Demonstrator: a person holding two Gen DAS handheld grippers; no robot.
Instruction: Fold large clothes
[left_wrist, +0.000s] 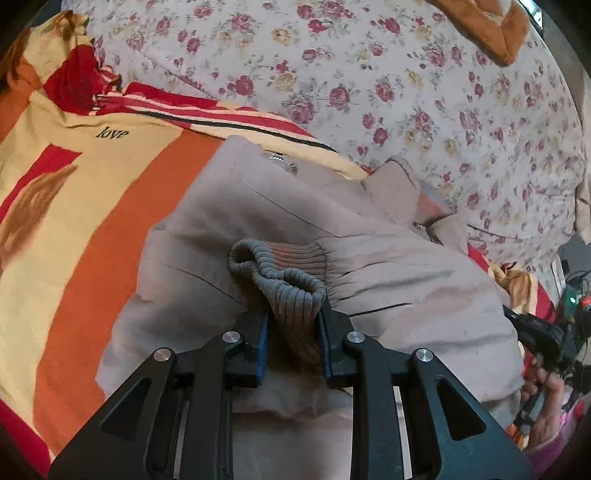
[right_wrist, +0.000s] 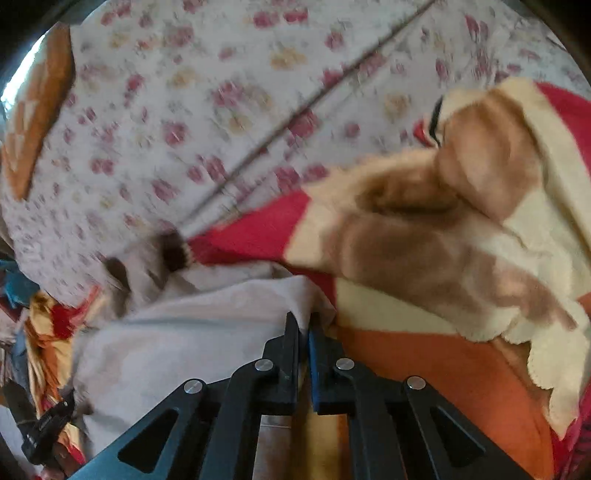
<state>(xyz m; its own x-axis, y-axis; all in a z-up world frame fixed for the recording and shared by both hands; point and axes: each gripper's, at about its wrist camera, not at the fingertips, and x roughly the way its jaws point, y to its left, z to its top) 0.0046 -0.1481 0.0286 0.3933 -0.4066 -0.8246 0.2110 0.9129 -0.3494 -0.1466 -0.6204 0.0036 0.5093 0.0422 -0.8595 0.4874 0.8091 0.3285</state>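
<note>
A: Jacket (left_wrist: 295, 221), beige-grey, lies bunched on the bed, and its ribbed cuff (left_wrist: 291, 295) sits right between the 2 fingers of the left claw (left_wrist: 293, 325).

B: Is that claw pinching it?

A: Yes. Both blue pads press the knit cuff from either side, with the cuff's rolled opening sticking out just past the fingertips.

B: And the right claw (right_wrist: 303, 325)?

A: Its fingers are drawn nearly together, clamped on a thin fold at the jacket's (right_wrist: 177, 332) edge. The cloth spreads away to the left of the tips. That view is blurred, so finer detail is lost.

B: What is under the jacket?

A: A blanket (left_wrist: 92, 229) in orange, cream and red bands covers the bed; the word "love" (left_wrist: 112, 133) is printed on a cream patch beyond the jacket. In the right wrist view the same blanket (right_wrist: 424, 369) lies beside the claw, with a rumpled cream and brown part heaped further off.

B: Anything on the jacket itself?

A: Metal fastenings (left_wrist: 282, 162) glint near its far edge.

B: And behind all that?

A: A pale quilt with a rose print (left_wrist: 369, 74) fills the far side in both views (right_wrist: 184, 110). At its far edge lies an orange-brown cushion (left_wrist: 491, 29), seen at the left rim in the right wrist view (right_wrist: 37, 118).
</note>
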